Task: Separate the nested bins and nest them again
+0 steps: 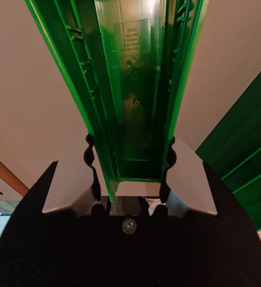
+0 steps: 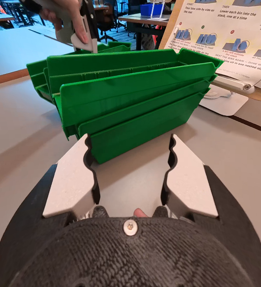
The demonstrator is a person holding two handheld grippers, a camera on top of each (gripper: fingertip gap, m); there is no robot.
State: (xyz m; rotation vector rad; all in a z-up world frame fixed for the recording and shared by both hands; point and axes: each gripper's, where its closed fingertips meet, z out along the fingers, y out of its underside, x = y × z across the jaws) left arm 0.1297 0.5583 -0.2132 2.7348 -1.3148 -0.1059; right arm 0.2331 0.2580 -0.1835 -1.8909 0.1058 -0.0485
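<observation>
A stack of nested green bins point(image 2: 134, 96) lies on the grey table point(image 2: 25, 139), long side toward me, the upper ones tilted. My right gripper point(image 2: 129, 136) is open and empty just in front of the stack's lowest bin, not touching it. Behind the stack, a hand holds my left gripper point(image 2: 89, 46) down over a separate green bin point(image 2: 115, 45). In the left wrist view that long narrow bin point(image 1: 136, 108) runs away between the fingers. My left gripper point(image 1: 131, 138) is closed against both side walls at its near end. The stack point(image 1: 243, 147) shows at right.
An instruction sheet on a tilted board point(image 2: 229, 31) stands right behind the stack, on a white base point(image 2: 219, 105). A wooden strip point(image 2: 5, 77) marks the table's left edge. Other tables, chairs and a blue bin point(image 2: 150, 9) stand far back.
</observation>
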